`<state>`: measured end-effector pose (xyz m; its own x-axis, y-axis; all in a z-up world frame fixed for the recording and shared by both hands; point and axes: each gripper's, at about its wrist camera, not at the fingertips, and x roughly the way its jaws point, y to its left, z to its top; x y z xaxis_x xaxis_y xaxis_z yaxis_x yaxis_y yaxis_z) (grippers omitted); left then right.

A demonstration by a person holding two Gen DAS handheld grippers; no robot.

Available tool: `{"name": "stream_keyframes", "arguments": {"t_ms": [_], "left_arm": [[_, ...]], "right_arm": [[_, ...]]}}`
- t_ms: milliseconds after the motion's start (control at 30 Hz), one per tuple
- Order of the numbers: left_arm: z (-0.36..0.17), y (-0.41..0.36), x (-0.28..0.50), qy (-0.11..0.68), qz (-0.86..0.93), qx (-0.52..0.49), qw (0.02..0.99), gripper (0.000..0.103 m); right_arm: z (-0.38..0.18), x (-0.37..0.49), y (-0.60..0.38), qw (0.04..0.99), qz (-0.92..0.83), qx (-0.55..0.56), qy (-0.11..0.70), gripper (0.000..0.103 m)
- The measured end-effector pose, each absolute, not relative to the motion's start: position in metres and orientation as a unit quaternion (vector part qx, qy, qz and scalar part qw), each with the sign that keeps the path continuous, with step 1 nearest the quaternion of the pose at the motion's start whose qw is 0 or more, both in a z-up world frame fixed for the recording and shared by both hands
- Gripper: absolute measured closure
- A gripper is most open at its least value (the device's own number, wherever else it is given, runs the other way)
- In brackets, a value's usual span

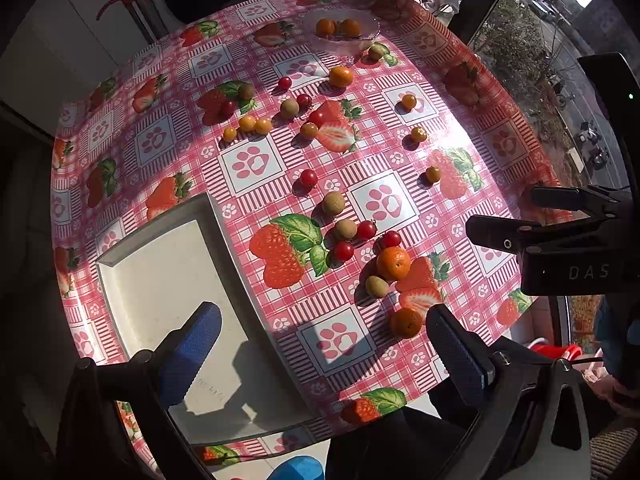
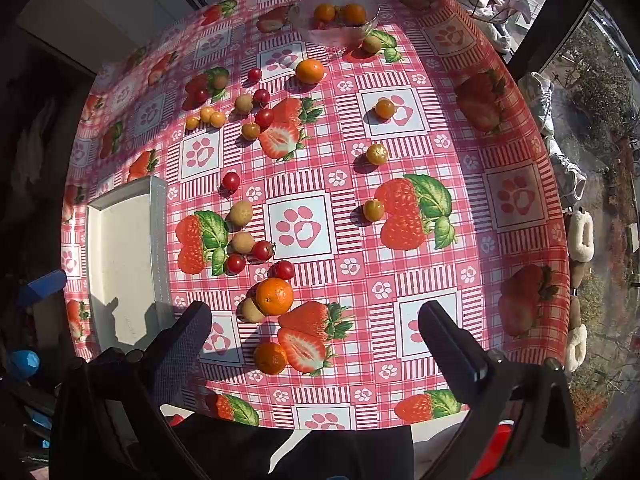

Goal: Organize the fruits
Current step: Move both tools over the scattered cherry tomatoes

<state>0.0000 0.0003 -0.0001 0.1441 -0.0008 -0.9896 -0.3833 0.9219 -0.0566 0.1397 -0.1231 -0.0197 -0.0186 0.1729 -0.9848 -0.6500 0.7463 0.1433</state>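
Observation:
Many small fruits lie loose on the strawberry-print tablecloth (image 1: pixel 256 168): red cherry tomatoes, yellow-orange ones, tan longans and tangerines. A tangerine (image 1: pixel 393 263) (image 2: pixel 274 296) sits near the front with a longan (image 1: pixel 377 286) (image 2: pixel 252 309) touching it; another tangerine (image 1: pixel 406 322) (image 2: pixel 271 357) lies nearer the edge. A white rectangular tray (image 1: pixel 160 280) (image 2: pixel 120 256) is empty at the front left. A glass bowl (image 1: pixel 340 26) (image 2: pixel 334 14) at the back holds tangerines. My left gripper (image 1: pixel 324 352) is open above the tray's right side. My right gripper (image 2: pixel 316 336) is open over the front edge, empty.
The right gripper's body (image 1: pixel 568 240) shows at the right in the left wrist view. The table's right edge borders a window with clothes and slippers (image 2: pixel 580 236) beside it. A cabinet (image 2: pixel 100 4) stands behind the table at the left.

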Motion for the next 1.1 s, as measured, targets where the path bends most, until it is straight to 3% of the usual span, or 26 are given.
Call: {"name": "stream_keyframes", "arguments": {"t_ms": [733,933,1100], "left_arm": [[-0.010,0.005,-0.001,0.639,0.140,-0.175,0.736,0.000],[-0.015,0.018,0.000,0.631,0.149,-0.190,0.737,0.000],[-0.020,0.019,0.005,0.638,0.153,-0.189,0.731,0.000]], "right_arm": [[-0.025,0.147,-0.132,0.680,0.302,-0.168,0.647,0.000],[-0.026,0.149,-0.141,0.713,0.317,-0.143,0.609,0.000],[-0.035,0.152,-0.148,0.696,0.293,-0.152,0.638,0.000]]}}
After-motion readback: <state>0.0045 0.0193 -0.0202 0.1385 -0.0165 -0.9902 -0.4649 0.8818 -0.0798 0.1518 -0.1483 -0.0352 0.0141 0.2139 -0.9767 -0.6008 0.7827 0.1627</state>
